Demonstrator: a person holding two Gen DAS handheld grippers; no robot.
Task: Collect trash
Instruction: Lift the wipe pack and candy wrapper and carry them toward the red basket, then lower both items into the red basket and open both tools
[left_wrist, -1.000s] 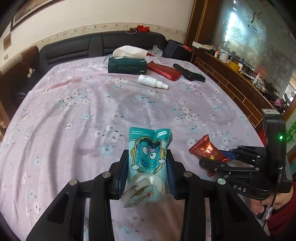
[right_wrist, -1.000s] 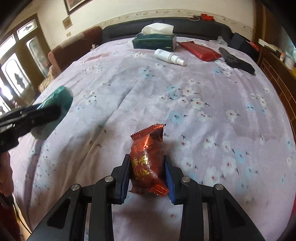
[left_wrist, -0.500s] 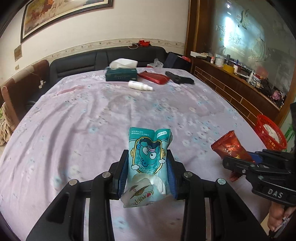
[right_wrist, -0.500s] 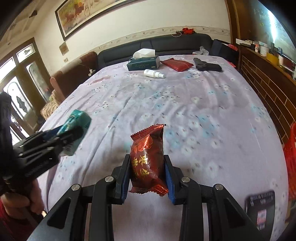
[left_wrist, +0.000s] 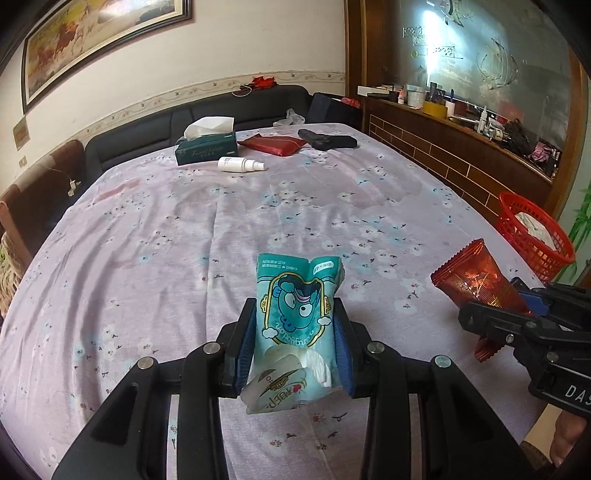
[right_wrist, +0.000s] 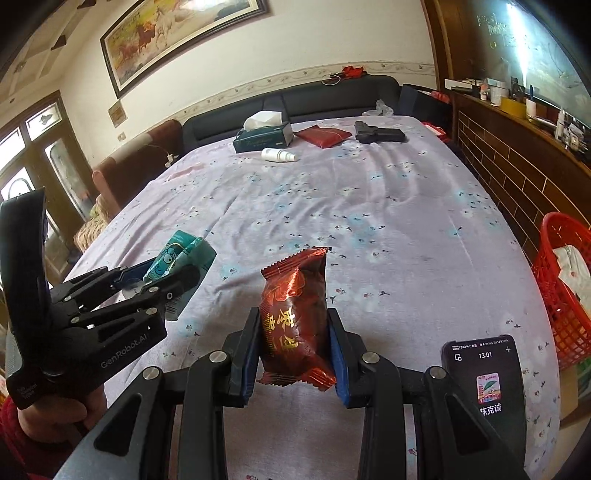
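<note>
My left gripper (left_wrist: 294, 339) is shut on a teal tissue pack (left_wrist: 298, 310) with a cartoon print, held upright above the near end of the table. The same pack (right_wrist: 177, 258) shows at the left of the right wrist view, clamped in the left gripper (right_wrist: 162, 280). My right gripper (right_wrist: 293, 347) is shut on a red snack wrapper (right_wrist: 295, 314), also lifted off the cloth. In the left wrist view that wrapper (left_wrist: 474, 275) sticks out of the right gripper (left_wrist: 517, 299) at the right edge. A red mesh basket (left_wrist: 533, 230) with white trash in it stands beyond the table's right side.
The table carries a lilac flowered cloth (left_wrist: 258, 206). At its far end lie a green tissue box (left_wrist: 207, 147), a white spray bottle (left_wrist: 240, 164), a red pouch (left_wrist: 273, 144) and a black object (left_wrist: 328, 140). A phone (right_wrist: 484, 373) lies at the near right corner. A wooden counter runs along the right.
Both grippers have drawn back toward the near end of the table with their items still held; more of the room, the red basket and the phone have come into view.
</note>
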